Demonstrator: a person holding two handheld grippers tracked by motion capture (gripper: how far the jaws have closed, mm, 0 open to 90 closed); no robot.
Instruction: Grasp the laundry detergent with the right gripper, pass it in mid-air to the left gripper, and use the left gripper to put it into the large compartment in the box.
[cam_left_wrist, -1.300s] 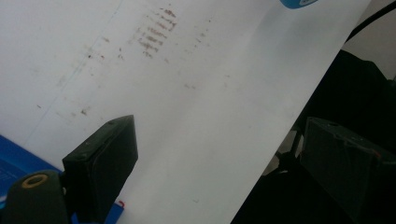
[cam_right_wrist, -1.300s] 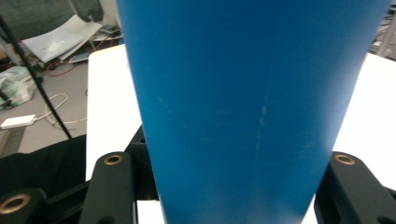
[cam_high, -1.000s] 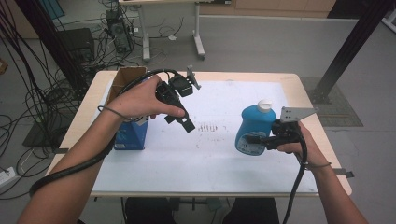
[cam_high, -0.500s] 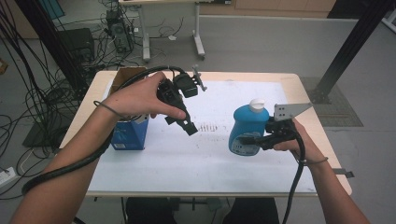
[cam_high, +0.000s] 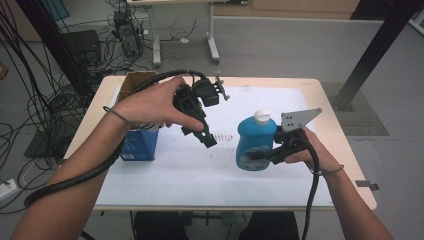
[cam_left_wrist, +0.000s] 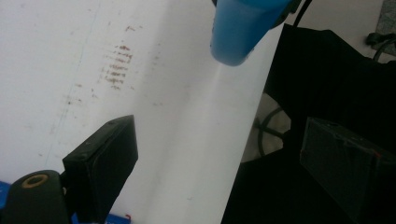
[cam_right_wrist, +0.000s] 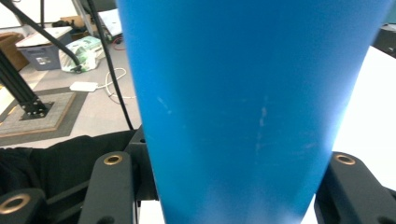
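Now, a blue bottle (cam_high: 255, 145) with a white cap (cam_high: 261, 116) hangs above the white table (cam_high: 175, 170), pinched low on its body by the right gripper (cam_high: 257, 156).

Its jaws press on either side of the bottle, which stands upright ahead of them; the left gripper (cam_high: 202, 134) hovers well to that gripper's left, jaws spread and empty, slanting down toward the tabletop; a blue box (cam_high: 140, 145) sits behind the left hand (cam_high: 150, 105); the step looks like carrying the bottle, and the next move likely calls for setting it down level or steadying its cap with the free gripper.
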